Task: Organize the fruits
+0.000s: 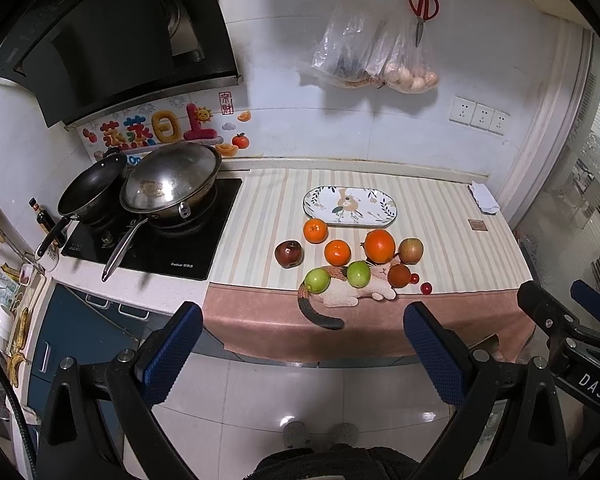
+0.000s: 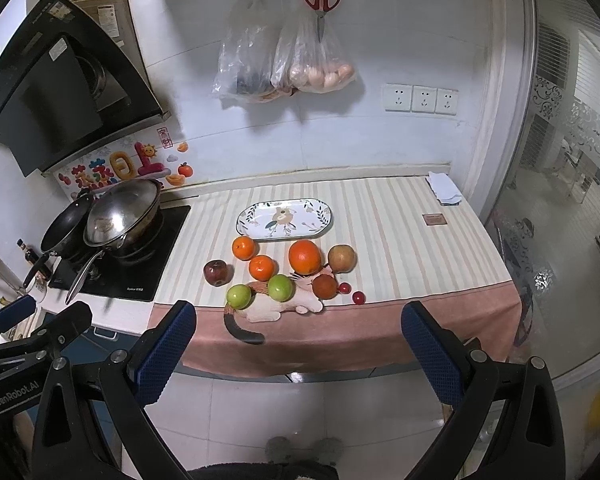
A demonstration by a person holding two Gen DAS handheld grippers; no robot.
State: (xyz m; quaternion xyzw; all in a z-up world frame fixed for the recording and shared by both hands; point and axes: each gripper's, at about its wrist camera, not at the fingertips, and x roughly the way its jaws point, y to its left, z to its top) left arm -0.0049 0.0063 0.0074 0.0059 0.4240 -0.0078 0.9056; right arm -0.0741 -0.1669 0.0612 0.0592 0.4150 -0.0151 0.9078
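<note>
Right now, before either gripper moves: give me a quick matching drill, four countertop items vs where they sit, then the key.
Items:
1. patterned plate
2. dark red apple
3. two cherry tomatoes
4. folded white cloth

Places:
A. far right corner of the counter, by the wall
B. leftmost of the fruit
C. behind the fruit, holding nothing
D. right end of the fruit's front row

Pairs: 1-C, 2-B, 3-D, 4-A

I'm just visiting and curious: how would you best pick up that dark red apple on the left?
Probably grip the dark red apple across its round middle, coming down from above or the front-left. It stands apart from the oranges, so both fingers have room.
</note>
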